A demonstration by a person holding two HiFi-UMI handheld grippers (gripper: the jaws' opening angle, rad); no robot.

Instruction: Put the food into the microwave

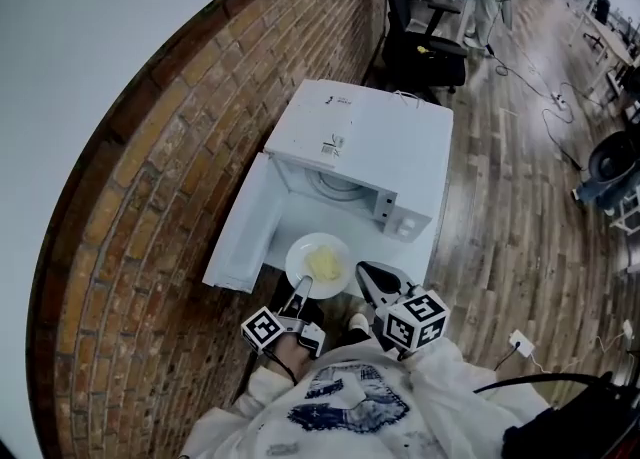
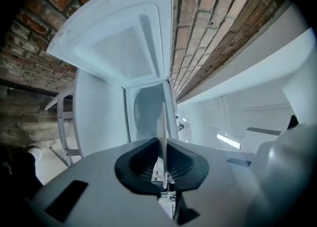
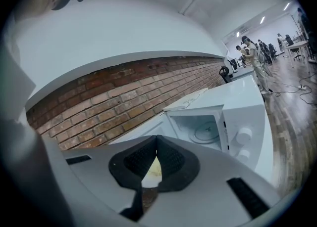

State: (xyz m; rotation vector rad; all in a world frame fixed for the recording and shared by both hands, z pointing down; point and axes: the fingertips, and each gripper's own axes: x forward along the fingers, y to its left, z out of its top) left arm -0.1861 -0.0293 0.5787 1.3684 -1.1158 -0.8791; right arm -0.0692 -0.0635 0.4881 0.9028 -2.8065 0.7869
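Observation:
A white plate (image 1: 298,250) with yellow food (image 1: 324,265) hangs level in front of the open white microwave (image 1: 365,142). Its door (image 1: 245,232) is swung out to the left, and the glass turntable (image 1: 335,185) shows inside. My left gripper (image 1: 301,292) is shut on the plate's near rim. In the left gripper view the plate (image 2: 164,122) runs edge-on between the left gripper (image 2: 164,171) pads, toward the cavity (image 2: 146,110). My right gripper (image 1: 366,275) sits at the plate's right edge with its tips together. In the right gripper view, food (image 3: 154,169) shows under the right gripper (image 3: 156,144). I cannot tell if it touches the plate.
A brick wall (image 1: 150,207) runs along the left, close beside the open door. The microwave's knobs (image 3: 243,135) are on its right front. Behind the microwave stand a black office chair (image 1: 425,52) and a desk. Cables (image 1: 540,97) and a power strip (image 1: 520,344) lie on the wood floor at right.

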